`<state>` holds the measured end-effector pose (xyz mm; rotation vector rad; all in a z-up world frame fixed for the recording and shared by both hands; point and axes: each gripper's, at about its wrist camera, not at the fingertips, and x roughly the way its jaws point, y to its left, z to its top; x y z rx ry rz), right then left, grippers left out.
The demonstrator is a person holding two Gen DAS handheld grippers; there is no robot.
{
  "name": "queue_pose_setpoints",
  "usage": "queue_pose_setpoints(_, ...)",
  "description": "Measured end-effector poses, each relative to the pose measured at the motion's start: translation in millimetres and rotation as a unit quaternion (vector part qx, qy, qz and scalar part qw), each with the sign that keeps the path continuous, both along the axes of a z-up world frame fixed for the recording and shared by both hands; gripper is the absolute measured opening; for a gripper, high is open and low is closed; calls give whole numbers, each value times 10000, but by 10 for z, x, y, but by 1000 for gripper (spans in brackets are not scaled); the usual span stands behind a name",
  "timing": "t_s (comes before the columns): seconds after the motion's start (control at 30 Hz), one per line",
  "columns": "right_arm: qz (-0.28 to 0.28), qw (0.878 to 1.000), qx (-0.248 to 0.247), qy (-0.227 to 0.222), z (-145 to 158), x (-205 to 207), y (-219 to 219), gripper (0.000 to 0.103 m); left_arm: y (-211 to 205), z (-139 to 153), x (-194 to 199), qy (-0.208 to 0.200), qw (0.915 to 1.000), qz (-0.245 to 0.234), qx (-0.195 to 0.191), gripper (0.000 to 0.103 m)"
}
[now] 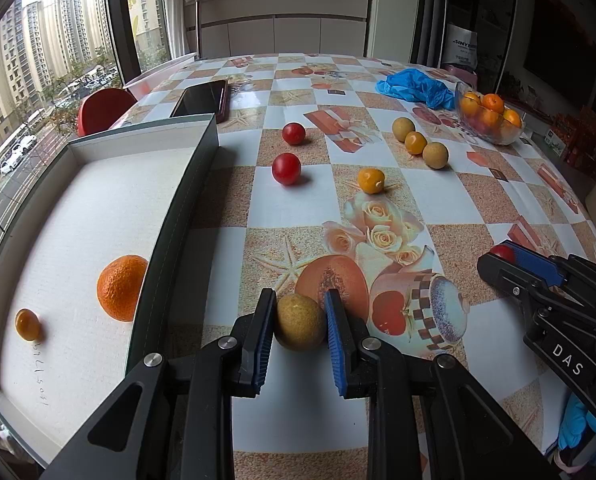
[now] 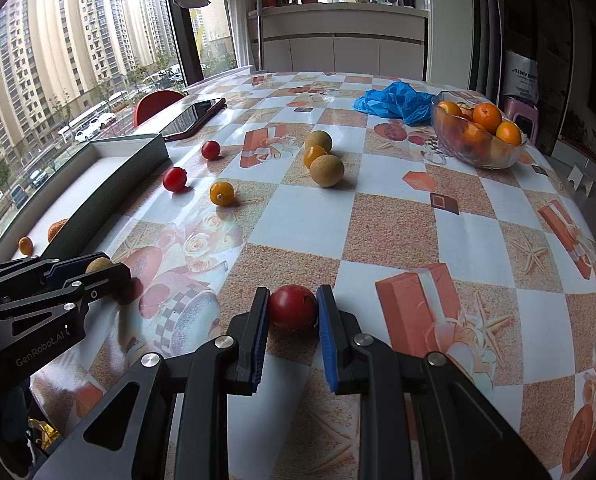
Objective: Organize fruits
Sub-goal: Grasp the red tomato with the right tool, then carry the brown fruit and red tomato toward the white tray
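Note:
My left gripper (image 1: 301,312) is shut on a tan round fruit (image 1: 300,322), low over the table beside the white-lined box (image 1: 98,208). The box holds an orange (image 1: 121,287) and a small yellow fruit (image 1: 27,324). My right gripper (image 2: 293,306) is shut on a red cherry tomato (image 2: 292,306) near the table's front; it shows at the right of the left wrist view (image 1: 510,258). Loose on the table: two red tomatoes (image 1: 286,168) (image 1: 293,133), a yellow fruit (image 1: 371,180), and a cluster of two tan fruits and a yellow one (image 1: 415,143).
A glass bowl (image 2: 480,136) of oranges stands at the back right. A blue plastic bag (image 2: 396,102) lies behind it. A phone (image 2: 194,117) lies beyond the box. A red chair back (image 1: 104,108) shows past the table's left edge by the window.

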<state>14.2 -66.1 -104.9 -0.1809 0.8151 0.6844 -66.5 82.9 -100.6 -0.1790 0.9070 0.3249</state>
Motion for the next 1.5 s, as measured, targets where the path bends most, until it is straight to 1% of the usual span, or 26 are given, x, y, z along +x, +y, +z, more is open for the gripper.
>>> queue_pose_setpoints(1.1, -4, 10000, -34, -24, 0, -11, 12, 25, 7, 1, -8, -12, 10000, -3, -18, 26)
queue_pose_setpoints(1.5, 12, 9998, -182, -121, 9, -25, 21, 25, 13, -2, -16, -24, 10000, -3, -30, 26)
